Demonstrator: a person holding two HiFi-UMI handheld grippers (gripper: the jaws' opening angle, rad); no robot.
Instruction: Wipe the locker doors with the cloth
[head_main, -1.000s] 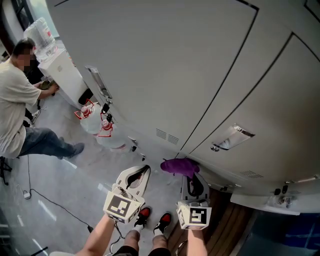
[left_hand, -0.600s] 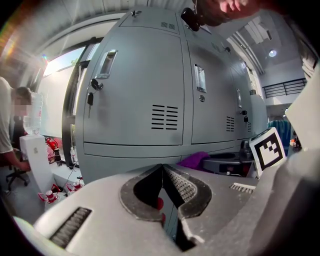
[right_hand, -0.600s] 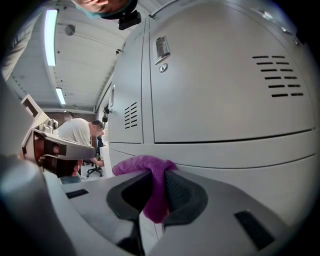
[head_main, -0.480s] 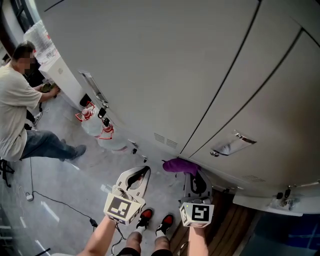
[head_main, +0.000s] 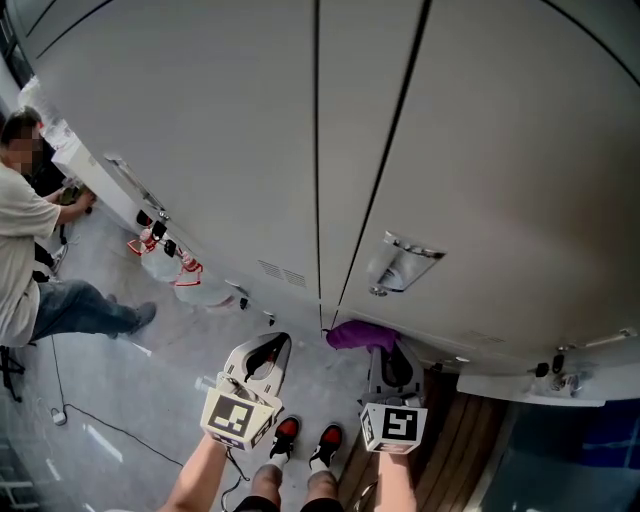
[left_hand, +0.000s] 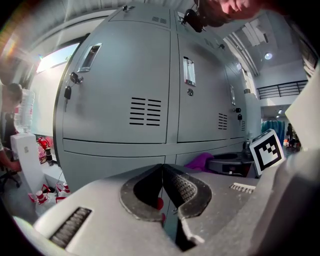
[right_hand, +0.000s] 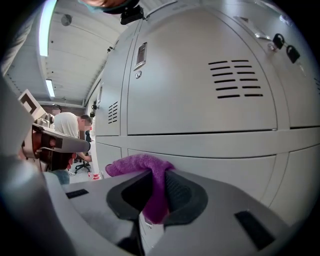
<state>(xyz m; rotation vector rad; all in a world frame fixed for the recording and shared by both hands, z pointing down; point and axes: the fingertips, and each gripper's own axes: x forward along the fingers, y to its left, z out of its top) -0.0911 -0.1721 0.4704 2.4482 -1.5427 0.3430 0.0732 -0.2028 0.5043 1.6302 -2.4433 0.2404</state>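
Grey metal locker doors (head_main: 250, 130) rise in front of me, each with a recessed handle (head_main: 400, 265) and vent slots (right_hand: 235, 79). A purple cloth (head_main: 360, 334) is pinched in my right gripper (head_main: 385, 350), which is shut on it, and it sticks out close to the lower part of the doors. The same cloth (right_hand: 145, 170) droops between the jaws in the right gripper view. My left gripper (head_main: 262, 355) hovers to the left, shut with nothing in it; its tips (left_hand: 162, 170) meet in the left gripper view.
A person (head_main: 25, 250) crouches at the far left beside a white cabinet (head_main: 95, 170). Water bottles (head_main: 165, 265) with red labels stand on the floor by the lockers. A cable (head_main: 90, 415) runs across the grey floor. Wooden flooring (head_main: 470, 460) lies at the lower right.
The view has swung right along the lockers, so a door seam and handle now sit near the middle. Both grippers stay low, and the cloth is still held.
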